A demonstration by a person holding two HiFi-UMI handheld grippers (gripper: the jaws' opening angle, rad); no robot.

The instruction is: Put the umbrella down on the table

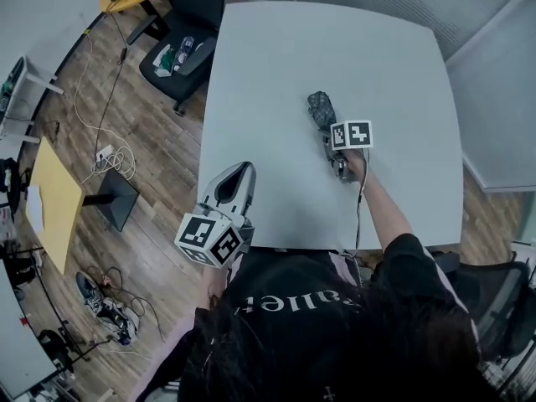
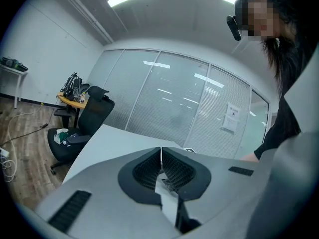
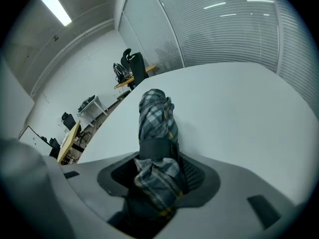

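A folded plaid umbrella (image 3: 155, 133), grey with yellow lines and a dark strap round it, sticks out between the jaws of my right gripper (image 3: 159, 173), which is shut on it. In the head view the umbrella (image 1: 321, 107) points away from me over the middle of the grey table (image 1: 276, 82), with the right gripper (image 1: 332, 136) just behind it, low over the tabletop. My left gripper (image 1: 236, 178) hangs over the table's near left edge. Its jaws are shut with nothing between them in the left gripper view (image 2: 161, 166).
A black office chair (image 1: 180, 53) with small items on its seat stands at the table's far left corner. Cables (image 1: 105, 153) and a yellow side table (image 1: 54, 199) lie on the wooden floor to the left. Glass partitions (image 2: 164, 98) stand beyond the table.
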